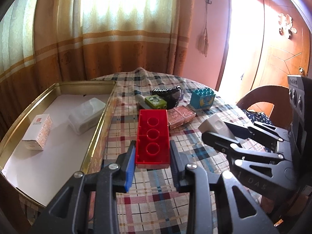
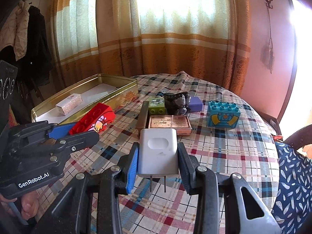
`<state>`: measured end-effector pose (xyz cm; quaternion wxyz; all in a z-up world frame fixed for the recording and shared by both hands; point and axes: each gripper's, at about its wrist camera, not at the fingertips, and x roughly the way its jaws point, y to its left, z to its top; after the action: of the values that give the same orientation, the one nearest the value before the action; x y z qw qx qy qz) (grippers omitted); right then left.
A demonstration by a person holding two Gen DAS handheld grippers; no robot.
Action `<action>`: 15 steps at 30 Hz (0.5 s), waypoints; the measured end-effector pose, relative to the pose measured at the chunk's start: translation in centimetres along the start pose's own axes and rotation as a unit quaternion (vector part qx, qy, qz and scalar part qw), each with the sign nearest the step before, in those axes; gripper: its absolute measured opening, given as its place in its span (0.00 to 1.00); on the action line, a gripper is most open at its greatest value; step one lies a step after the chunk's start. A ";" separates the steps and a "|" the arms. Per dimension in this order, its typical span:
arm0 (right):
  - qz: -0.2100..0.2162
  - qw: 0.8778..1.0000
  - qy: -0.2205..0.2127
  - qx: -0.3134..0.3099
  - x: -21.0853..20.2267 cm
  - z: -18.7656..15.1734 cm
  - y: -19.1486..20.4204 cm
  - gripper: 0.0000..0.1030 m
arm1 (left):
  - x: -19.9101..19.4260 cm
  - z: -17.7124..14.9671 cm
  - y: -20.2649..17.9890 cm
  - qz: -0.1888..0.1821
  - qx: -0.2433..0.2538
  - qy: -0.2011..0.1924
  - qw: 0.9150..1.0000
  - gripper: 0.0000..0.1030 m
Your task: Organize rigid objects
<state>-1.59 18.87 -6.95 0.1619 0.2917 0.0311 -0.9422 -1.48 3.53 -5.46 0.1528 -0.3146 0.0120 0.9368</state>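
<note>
**Q:** What writing can be read, nearest first?

**A:** "GenRobot.AI" in white on the body of the left gripper (image 2: pixel 78 134), seen from the right wrist; part of "DAS" is moulded on the right gripper (image 1: pixel 220 130) in the left wrist view.

**Q:** And what do the grippers hold?

**A:** The left gripper (image 1: pixel 152 152), jaws narrowed, clamps a red toy brick (image 1: pixel 153 138) above the plaid tablecloth (image 1: pixel 156 204), just beside the gold tin's (image 1: pixel 97 136) near wall. The right gripper (image 2: pixel 158 156) pinches a white plug adapter (image 2: pixel 159 152), its prongs pointing back at the camera.

**Q:** Farther off?

**A:** A copper-coloured case (image 2: pixel 169 123), a green brick (image 2: pixel 156 105), a blue brick (image 2: pixel 223 116) toward the table's right edge; inside the tin, a small printed carton (image 1: pixel 37 131), its writing too small to read
</note>
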 end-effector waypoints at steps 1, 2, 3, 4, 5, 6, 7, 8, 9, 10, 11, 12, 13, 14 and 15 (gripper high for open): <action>0.000 1.000 -0.001 0.000 0.0 0.0 0.0 0.39 | 0.0 0.0 0.0 0.000 0.001 -0.001 1.000 0.29; 0.000 1.000 0.000 0.000 0.0 0.0 0.0 0.39 | 0.0 0.0 -0.1 0.001 0.003 -0.002 1.000 0.29; 0.000 1.000 -0.001 0.001 0.0 0.0 0.0 0.39 | -0.1 -0.1 -0.1 0.003 0.004 -0.003 1.000 0.29; -0.001 1.000 -0.001 0.001 -0.1 0.0 0.0 0.39 | -0.1 -0.1 -0.2 0.004 0.004 -0.004 1.000 0.29; -0.001 1.000 -0.002 0.001 -0.1 0.0 0.0 0.39 | -0.2 -0.1 -0.2 0.004 0.005 -0.005 1.000 0.29; -0.001 1.000 -0.002 0.001 -0.1 0.0 0.1 0.39 | -0.2 -0.1 -0.2 0.005 0.005 -0.005 1.000 0.29; 0.000 1.000 -0.003 0.001 -0.1 -0.1 0.1 0.39 | -0.2 -0.1 -0.2 0.006 0.005 -0.007 1.000 0.29; 0.000 1.000 -0.003 0.001 -0.1 -0.1 0.1 0.39 | -0.2 -0.1 -0.2 0.006 0.004 -0.007 1.000 0.29; 0.001 1.000 -0.003 0.001 -0.2 0.0 0.2 0.39 | -0.3 -0.1 -0.1 0.005 0.004 -0.007 1.000 0.29; 0.001 1.000 -0.003 0.000 -0.2 -0.1 0.2 0.39 | -0.3 -0.1 -0.1 0.006 0.004 -0.008 1.000 0.29; 0.001 1.000 -0.003 0.000 -0.2 -0.1 0.2 0.39 | -0.3 -0.1 -0.1 0.005 0.003 -0.009 1.000 0.29; 0.002 1.000 -0.003 0.000 -0.2 -0.1 0.3 0.39 | -0.4 -0.1 -0.1 0.005 0.003 -0.009 1.000 0.29; 0.002 1.000 -0.003 0.000 -0.2 -0.1 0.3 0.39 | -0.4 -0.1 -0.1 0.006 0.003 -0.010 1.000 0.29; 0.002 1.000 -0.003 0.000 -0.2 0.0 0.3 0.39 | -0.4 -0.1 -0.1 0.006 0.002 -0.010 1.000 0.29; 0.003 1.000 -0.003 -0.001 -0.2 0.0 0.3 0.39 | -0.4 -0.1 -0.1 0.007 0.001 -0.011 1.000 0.29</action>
<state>-1.33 18.61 -6.86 0.1647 0.2887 0.0303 -0.9427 -1.10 3.48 -5.31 0.1471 -0.3040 0.0138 0.9411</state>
